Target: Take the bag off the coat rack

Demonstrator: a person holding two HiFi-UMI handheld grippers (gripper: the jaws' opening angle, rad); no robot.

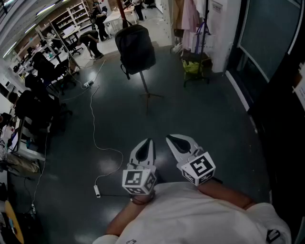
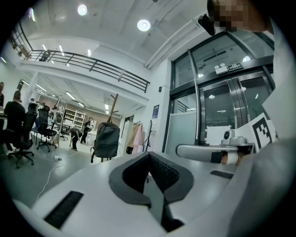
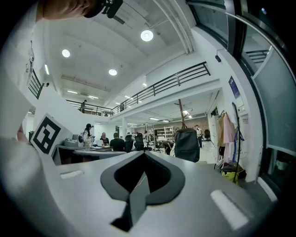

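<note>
A black backpack [image 1: 135, 47] hangs on a coat rack whose brown pole [image 1: 123, 13] rises above it and whose thin stand [image 1: 146, 90] reaches the floor. It is several steps ahead of me. My left gripper [image 1: 147, 143] and right gripper [image 1: 175, 139] are held side by side close to my body, far from the bag, both shut with nothing between the jaws. The backpack [image 2: 106, 140] shows to the left above the left gripper [image 2: 149, 156] in its view. In the right gripper view the backpack [image 3: 187, 144] is to the right of that gripper [image 3: 144, 156].
A white cable [image 1: 95, 131] snakes over the dark floor to a plug [image 1: 97, 190] at my left. A clothes rail with pink garments [image 1: 189, 14] and a trolley with a green bag [image 1: 194, 66] stand right of the rack. Office chairs [image 1: 43, 71] and people [image 1: 90, 40] are at the left back; glass doors [image 1: 267, 43] at right.
</note>
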